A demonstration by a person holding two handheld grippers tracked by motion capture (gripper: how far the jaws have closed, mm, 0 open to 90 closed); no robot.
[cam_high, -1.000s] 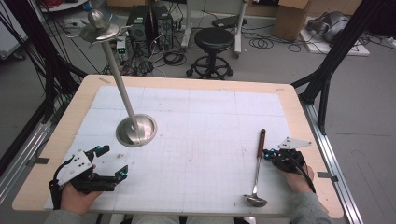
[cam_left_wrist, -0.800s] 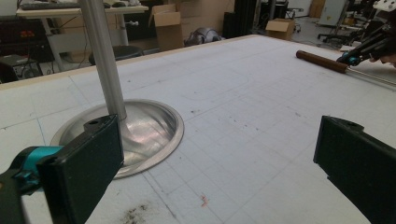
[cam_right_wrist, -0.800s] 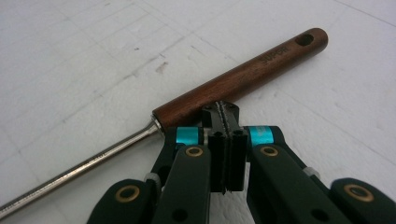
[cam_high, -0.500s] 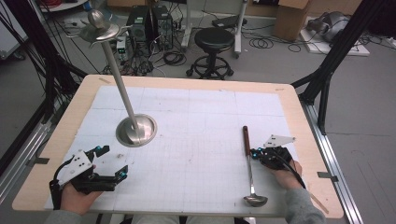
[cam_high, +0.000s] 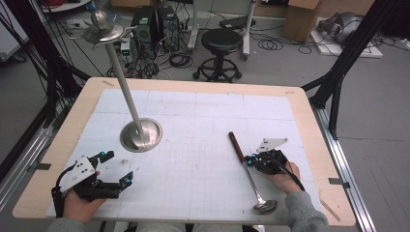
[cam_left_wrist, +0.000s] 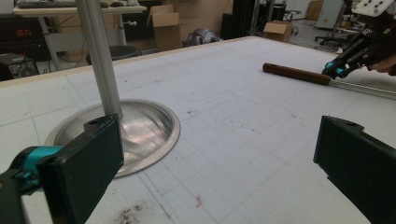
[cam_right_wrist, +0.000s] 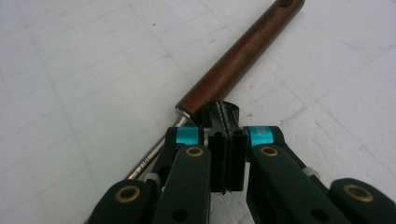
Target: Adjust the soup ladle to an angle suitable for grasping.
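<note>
At the table's near-left corner the left gripper (cam_high: 112, 170) rests low over the white mat (cam_high: 203, 121), its jaws spread wide with nothing between them; bare mat lies ahead of it and to its right, while the wooden table edge (cam_high: 34, 198) runs just behind and to its left. Beyond it stands the metal stand (cam_high: 140, 134), a domed round base on the mat's left half with a slim pole (cam_high: 123, 84) leaning up and back to a disc top above the far-left corner; in the left gripper view the base (cam_left_wrist: 140, 130) sits just ahead of the left-hand jaw. The middle of the mat is open from the base across to the ladle. The ladle (cam_high: 246, 166) lies flat on the right half, its brown wooden handle (cam_high: 236, 144) pointing away and slightly left, its steel bowl (cam_high: 265, 207) close to the near edge of the mat. The right gripper (cam_high: 249, 161) is at the ladle's shaft just below the wooden handle, jaws clenched together; in the right gripper view the closed tips (cam_right_wrist: 223, 114) meet beside the shaft (cam_right_wrist: 154, 156), and whether they pinch it cannot be told. To its right, bare mat, then a wood margin, run to the table's right edge.
</note>
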